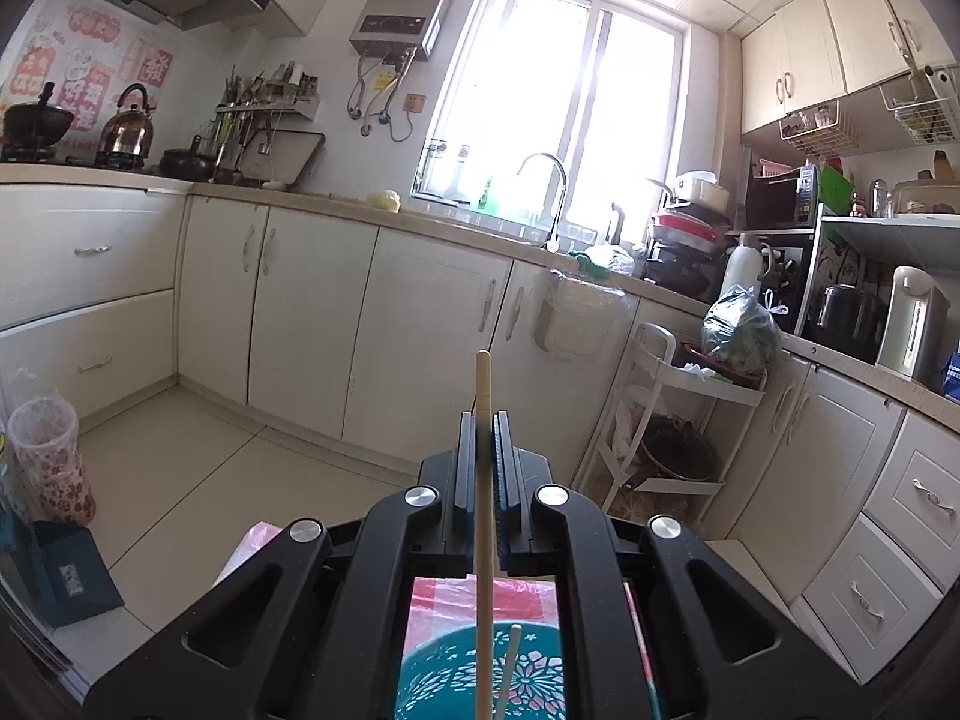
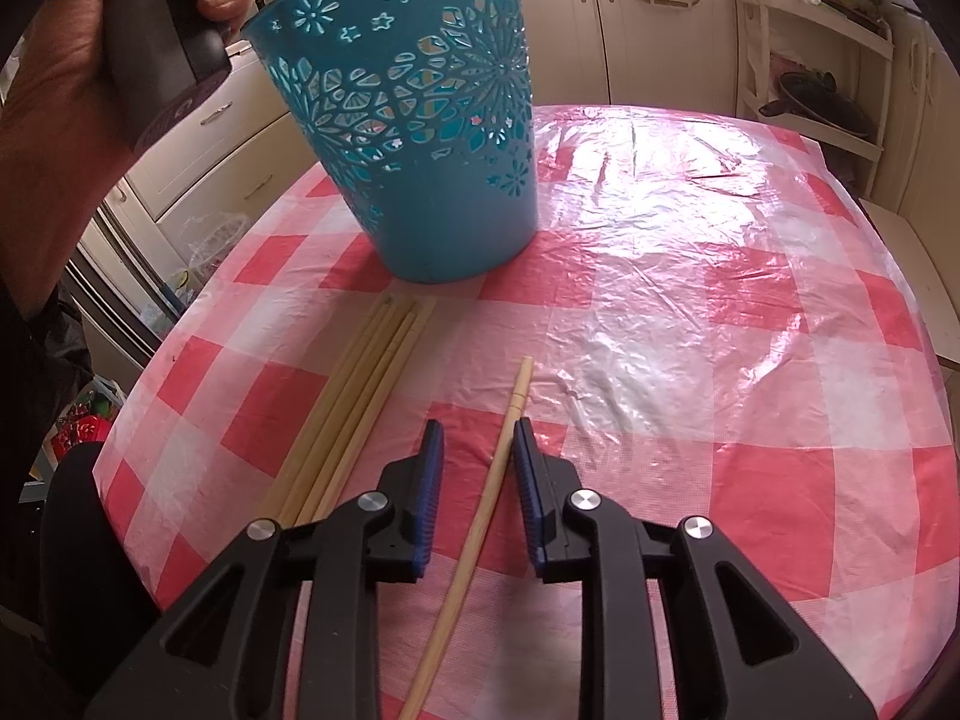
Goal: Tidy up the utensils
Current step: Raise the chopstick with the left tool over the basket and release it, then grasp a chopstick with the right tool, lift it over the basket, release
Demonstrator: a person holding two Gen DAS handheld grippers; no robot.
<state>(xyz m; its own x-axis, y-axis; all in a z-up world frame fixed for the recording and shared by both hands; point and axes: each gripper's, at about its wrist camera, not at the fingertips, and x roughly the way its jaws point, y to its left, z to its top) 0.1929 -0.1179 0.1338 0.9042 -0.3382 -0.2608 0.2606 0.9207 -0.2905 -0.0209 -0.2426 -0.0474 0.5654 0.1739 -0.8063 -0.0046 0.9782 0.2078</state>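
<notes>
The task looks partly done, by my reading: at least one chopstick already leans inside the teal basket, which stands toward the far left edge of the round table, and a second, the held chopstick, is clenched upright between the pads of the left gripper directly over the basket's mouth, so it seems ready to be dropped in. The person's hand holding that tool shows at the upper left of the right wrist view. Left to do: a bundle of chopsticks lies on the cloth just in front of the basket, near the left edge, and a single chopstick lies beside it toward the near edge. The right gripper hangs over that single one with its jaws parted, the stick between them and lying against the inner face of the right jaw, not clamped. The table wears a red-and-white checked plastic cloth, wrinkled and glossy. Around it is a kitchen with cream cabinets, a bright window over the sink, a kettle on the stove and a white trolley
</notes>
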